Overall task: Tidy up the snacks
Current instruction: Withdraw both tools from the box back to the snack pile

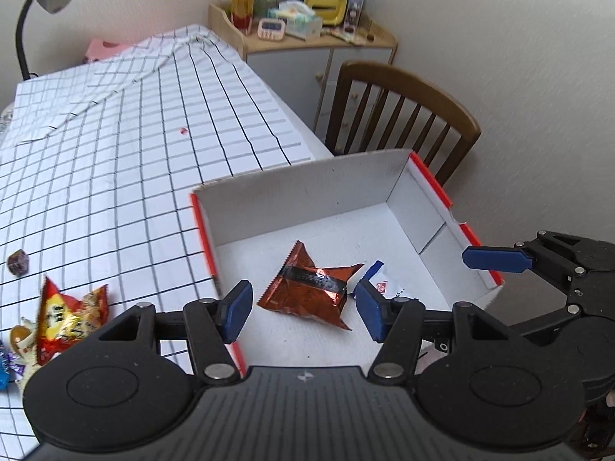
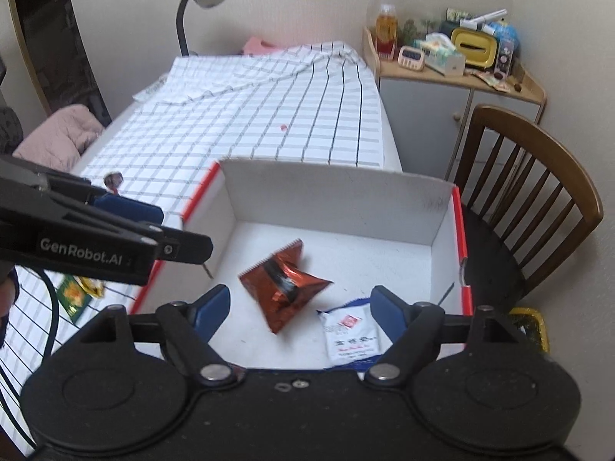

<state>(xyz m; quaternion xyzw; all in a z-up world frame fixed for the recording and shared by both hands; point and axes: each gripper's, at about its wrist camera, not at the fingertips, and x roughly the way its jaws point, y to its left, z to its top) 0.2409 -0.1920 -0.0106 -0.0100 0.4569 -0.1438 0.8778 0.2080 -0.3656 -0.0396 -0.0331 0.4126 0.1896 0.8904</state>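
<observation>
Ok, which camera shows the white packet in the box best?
The right wrist view: the white packet lies almost fully visible beside the copper packet. In the left wrist view only its corner peeks out behind the left gripper.

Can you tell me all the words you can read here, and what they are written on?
"GenRobot.AI": white letters on the side of the left gripper.
White packet in the box: a red mark and dark print, too small to read.
Copper packet: dark band, print too blurred.
Red and yellow snack bag on the tablecloth: big characters, too blurred.
</observation>
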